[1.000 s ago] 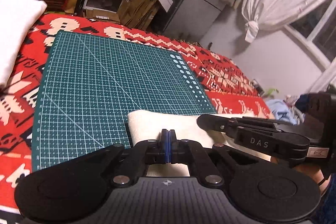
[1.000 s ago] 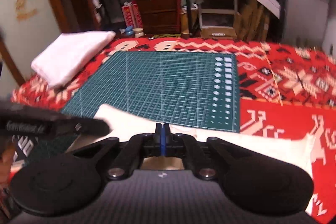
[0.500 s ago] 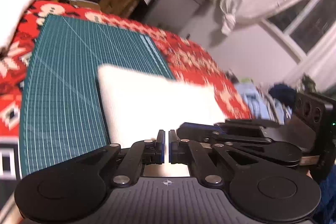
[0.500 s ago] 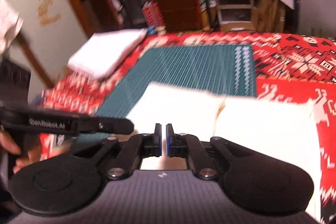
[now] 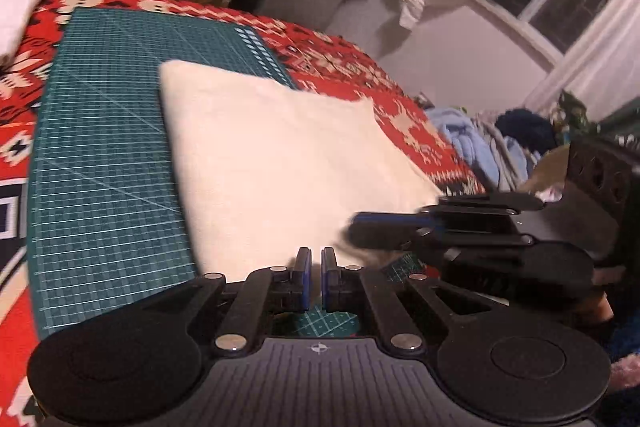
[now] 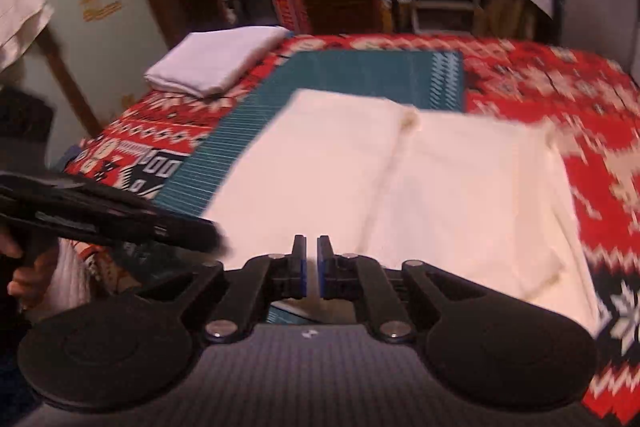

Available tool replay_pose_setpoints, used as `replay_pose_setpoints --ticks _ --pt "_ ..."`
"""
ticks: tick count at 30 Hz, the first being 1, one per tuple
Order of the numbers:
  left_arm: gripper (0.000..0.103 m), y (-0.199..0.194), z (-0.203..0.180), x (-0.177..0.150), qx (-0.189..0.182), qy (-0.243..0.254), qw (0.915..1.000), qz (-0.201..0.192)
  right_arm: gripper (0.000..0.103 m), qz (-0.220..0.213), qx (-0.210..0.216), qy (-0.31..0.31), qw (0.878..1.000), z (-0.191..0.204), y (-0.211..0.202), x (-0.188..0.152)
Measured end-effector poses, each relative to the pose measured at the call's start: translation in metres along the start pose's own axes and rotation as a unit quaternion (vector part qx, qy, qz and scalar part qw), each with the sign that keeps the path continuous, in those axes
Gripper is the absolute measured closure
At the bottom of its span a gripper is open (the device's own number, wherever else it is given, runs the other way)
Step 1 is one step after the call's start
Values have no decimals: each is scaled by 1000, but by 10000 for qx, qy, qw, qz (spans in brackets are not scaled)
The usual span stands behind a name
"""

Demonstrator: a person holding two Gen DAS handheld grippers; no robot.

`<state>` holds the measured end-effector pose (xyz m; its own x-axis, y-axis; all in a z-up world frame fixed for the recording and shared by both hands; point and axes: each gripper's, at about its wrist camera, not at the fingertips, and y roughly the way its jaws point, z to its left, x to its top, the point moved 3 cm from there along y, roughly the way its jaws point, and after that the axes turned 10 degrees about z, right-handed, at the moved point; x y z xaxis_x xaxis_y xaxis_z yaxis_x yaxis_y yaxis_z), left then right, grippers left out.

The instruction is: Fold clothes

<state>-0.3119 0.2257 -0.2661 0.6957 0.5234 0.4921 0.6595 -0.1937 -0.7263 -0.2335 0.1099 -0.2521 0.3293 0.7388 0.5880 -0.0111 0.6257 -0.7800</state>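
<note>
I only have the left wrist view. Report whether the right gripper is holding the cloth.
Observer: No. The right gripper is open, with a gap between its pads and nothing in it. The cream cloth lies flat ahead.
Operator: Describe the cloth's surface.
Observer: A crease runs down it, splitting it into two panels. The right panel lies off the green mat on the red blanket.
Operator: Identify that white thing at far left.
Observer: A folded white stack, resting on the blanket beside the mat.

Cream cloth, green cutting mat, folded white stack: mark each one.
cream cloth (image 6: 460, 195): right wrist view, middle of its flat top.
green cutting mat (image 5: 108, 155): left wrist view, bare gridded area.
folded white stack (image 6: 216, 61): right wrist view, its top layer.
</note>
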Motion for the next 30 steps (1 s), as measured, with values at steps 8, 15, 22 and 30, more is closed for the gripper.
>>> replay_pose_setpoints --ticks 8,15,22,30 --pt "100 8 -4 -12 389 178 9989 165 100 337 -236 -563 9976 35 17 -15" --pt "99 6 -10 -13 358 256 9990 80 100 386 -161 -22 9991 15 -4 -29" --pt "99 2 -12 -11 311 201 9993 -90 98 168 -351 63 9992 8 2 -16" --pt "99 -11 2 -6 430 -96 9981 -428 98 393 -367 271 9982 1 -5 -32"
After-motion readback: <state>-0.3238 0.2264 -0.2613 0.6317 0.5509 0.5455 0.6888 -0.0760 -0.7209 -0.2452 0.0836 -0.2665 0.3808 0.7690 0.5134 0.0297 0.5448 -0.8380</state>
